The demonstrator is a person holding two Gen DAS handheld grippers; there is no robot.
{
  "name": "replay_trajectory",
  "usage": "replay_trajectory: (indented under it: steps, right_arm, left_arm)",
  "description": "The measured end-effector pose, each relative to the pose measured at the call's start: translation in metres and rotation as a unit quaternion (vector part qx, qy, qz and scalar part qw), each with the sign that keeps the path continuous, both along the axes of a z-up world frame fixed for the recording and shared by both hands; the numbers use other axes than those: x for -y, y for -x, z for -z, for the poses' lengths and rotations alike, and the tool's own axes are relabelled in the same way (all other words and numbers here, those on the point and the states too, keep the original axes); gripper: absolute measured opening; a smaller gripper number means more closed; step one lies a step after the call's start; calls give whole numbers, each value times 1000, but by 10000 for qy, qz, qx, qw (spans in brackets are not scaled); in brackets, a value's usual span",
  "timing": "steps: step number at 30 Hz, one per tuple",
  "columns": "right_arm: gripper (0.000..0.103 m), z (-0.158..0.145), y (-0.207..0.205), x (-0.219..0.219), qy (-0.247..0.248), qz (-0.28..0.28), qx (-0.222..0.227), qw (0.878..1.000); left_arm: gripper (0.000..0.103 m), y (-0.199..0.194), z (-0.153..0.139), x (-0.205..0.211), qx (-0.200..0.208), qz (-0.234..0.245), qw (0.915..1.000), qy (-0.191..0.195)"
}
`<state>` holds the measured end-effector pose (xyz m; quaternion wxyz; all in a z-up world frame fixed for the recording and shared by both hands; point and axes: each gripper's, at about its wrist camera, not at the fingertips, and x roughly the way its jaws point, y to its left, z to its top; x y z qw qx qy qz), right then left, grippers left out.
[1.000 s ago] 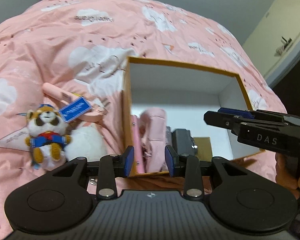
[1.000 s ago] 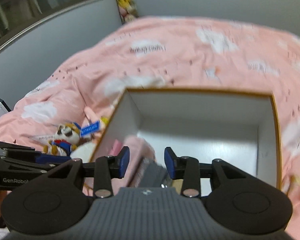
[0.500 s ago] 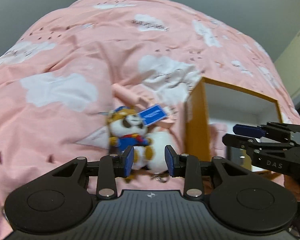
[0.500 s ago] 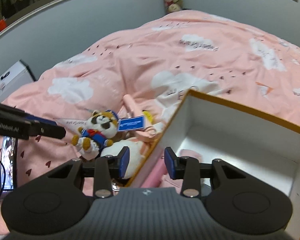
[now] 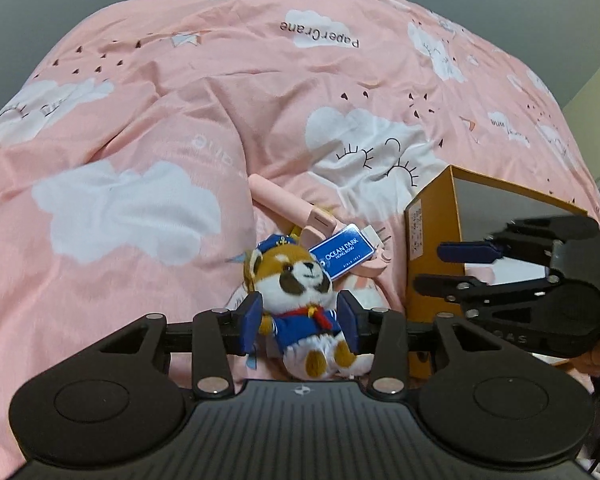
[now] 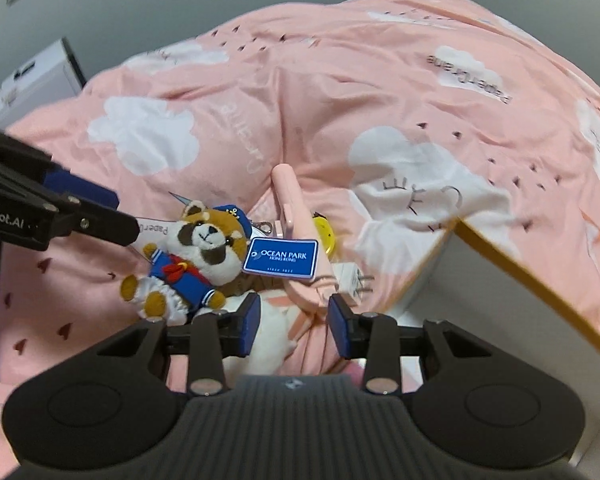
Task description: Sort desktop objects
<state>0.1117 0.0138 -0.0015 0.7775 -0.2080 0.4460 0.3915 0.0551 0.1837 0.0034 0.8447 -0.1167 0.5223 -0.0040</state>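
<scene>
Desktop objects lie in a small heap on a bed, on a pink duvet (image 5: 148, 128) printed with white clouds, just left of an open cardboard box (image 5: 432, 248) with orange-brown outer walls and a white inside. Largest in the heap is a pink folding stick-like gadget (image 5: 284, 200), lying slantwise with its thin end pointing up the bed; its make is unclear. Against it leans a red panda plush (image 6: 196, 256) in a blue sailor suit and cap, with a red neckerchief. A blue tag (image 6: 282, 258) reading "OCEAN PARK HONG KONG" rests on the pink gadget beside the plush's head. Under and behind these show a white fluffy item (image 6: 272, 332), a white plug adapter (image 6: 352, 278) with its metal prongs pointing toward the box, and a bit of something yellow (image 6: 326, 232), mostly hidden. The left hand-held gripper (image 5: 299, 323) points steeply down at the plush; its jaws are opening, the plush's body sits between the blue pads (image 5: 251, 322), and the pads do not seem to press on it. The right hand-held gripper (image 6: 293, 325) hangs over the white fluffy item and the lower end of the pink gadget, beside the box's left wall, jaws parted and gripping nothing. In the left wrist view it stands in front of the box opening.
</scene>
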Motion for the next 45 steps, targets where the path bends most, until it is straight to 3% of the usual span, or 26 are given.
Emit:
replay_trajectory:
  steps: [5, 10, 16, 26, 29, 33, 38, 41, 45]
  right_arm:
    - [31, 15, -21, -26, 289, -279, -62, 9992]
    - [27, 24, -56, -36, 586, -143, -136, 9981]
    - [26, 31, -100, -49, 789, -136, -468, 9957]
    - [26, 40, -100, -57, 1334, -866, -183, 9871]
    - [26, 42, -95, -58, 1423, -1276, -188, 9814]
    - [26, 49, -87, -64, 1788, -2163, -181, 9596]
    - [29, 59, -79, -69, 2387, -3332, -37, 9121]
    - [33, 65, -76, -74, 2435, -3797, -161, 8923]
    - [40, 80, -77, -84, 2669, -4135, -127, 8704]
  left_arm:
    - [48, -20, 8, -7, -192, 55, 9998, -53]
    - [48, -42, 12, -10, -244, 219, 9995, 22]
    - [48, -79, 28, -8, -356, 238, 9983, 397]
    - [47, -126, 76, 7, -846, 221, 9952, 439]
    - [36, -127, 83, 5, -911, 210, 9944, 495]
    - [26, -125, 81, 8, -984, 363, 9933, 490]
    - [18, -119, 84, 9, -1179, 465, 9909, 462]
    - [12, -115, 86, 5, -1192, 423, 9917, 239]
    - [12, -113, 86, -5, -1192, 382, 9915, 364]
